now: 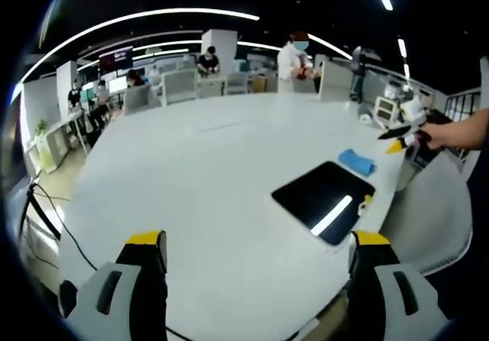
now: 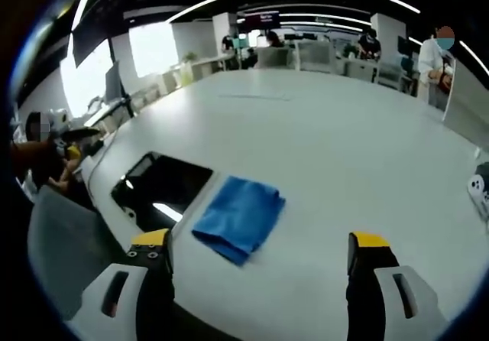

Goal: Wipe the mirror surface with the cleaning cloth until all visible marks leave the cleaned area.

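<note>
A dark rectangular mirror point(image 1: 325, 199) lies flat near the edge of the white table point(image 1: 206, 180), reflecting a strip of ceiling light. Just beyond it sits a folded blue cleaning cloth point(image 1: 357, 161). My left gripper point(image 1: 258, 251) hovers open over the table, well short of the mirror. In the right gripper view the cloth point(image 2: 239, 217) lies right in front of my open right gripper point(image 2: 260, 243), with the mirror point(image 2: 160, 188) to its left. Each gripper appears in the other's view, held by a hand: right gripper point(image 1: 399, 134), left gripper point(image 2: 74, 138).
A grey chair back point(image 2: 61, 241) stands at the table edge beside the mirror. Cables point(image 1: 53, 219) trail on the floor at the left. A small white device point(image 2: 480, 189) sits at the table's right side. Desks, chairs and several people fill the background.
</note>
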Available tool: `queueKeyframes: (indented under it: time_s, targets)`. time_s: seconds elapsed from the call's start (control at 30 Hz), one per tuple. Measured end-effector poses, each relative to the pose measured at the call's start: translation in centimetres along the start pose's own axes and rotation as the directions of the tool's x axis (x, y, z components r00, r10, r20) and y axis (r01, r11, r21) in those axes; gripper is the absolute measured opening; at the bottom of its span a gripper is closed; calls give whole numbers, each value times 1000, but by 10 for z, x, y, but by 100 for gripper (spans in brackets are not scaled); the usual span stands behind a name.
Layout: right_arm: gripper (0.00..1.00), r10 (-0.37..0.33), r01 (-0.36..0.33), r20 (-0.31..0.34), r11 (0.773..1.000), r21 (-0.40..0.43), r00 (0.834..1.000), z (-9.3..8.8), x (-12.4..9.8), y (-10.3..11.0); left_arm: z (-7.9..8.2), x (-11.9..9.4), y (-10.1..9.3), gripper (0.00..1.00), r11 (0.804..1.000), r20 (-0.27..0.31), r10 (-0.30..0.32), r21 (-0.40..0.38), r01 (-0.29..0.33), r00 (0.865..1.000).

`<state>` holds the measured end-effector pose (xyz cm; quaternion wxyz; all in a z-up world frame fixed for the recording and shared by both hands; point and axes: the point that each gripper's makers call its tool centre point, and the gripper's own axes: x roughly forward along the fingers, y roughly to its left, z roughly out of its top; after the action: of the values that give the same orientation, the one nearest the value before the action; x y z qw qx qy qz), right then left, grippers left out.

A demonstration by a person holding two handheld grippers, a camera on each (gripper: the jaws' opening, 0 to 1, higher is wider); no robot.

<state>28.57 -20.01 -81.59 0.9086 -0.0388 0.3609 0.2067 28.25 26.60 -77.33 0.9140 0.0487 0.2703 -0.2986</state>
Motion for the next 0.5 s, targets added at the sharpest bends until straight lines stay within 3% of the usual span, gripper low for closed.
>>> queueKeyframes:
  time_s: [0.07,0.17,0.33,0.5]
  targets:
    - [94,2,-2,-17,1000,11,1000,-2,-1,1,0,-1,-1,99,1000,-3,11,-14,-11,1000]
    - [94,1,-1,9,1000,-7,1000,8,-2,4,3,0,-9,99,1000,16,2,-2,-2,1000]
    - [94,-1,1,27,1000,15,1000,17,-3,5,-2,2,-14,99,1000,-7,-8,-9,8,1000]
    - [94,8,-7,23,1000,-13,1000,18,-1,9,-1,-4,-10,99,999,-13,8,-34,-8,1000]
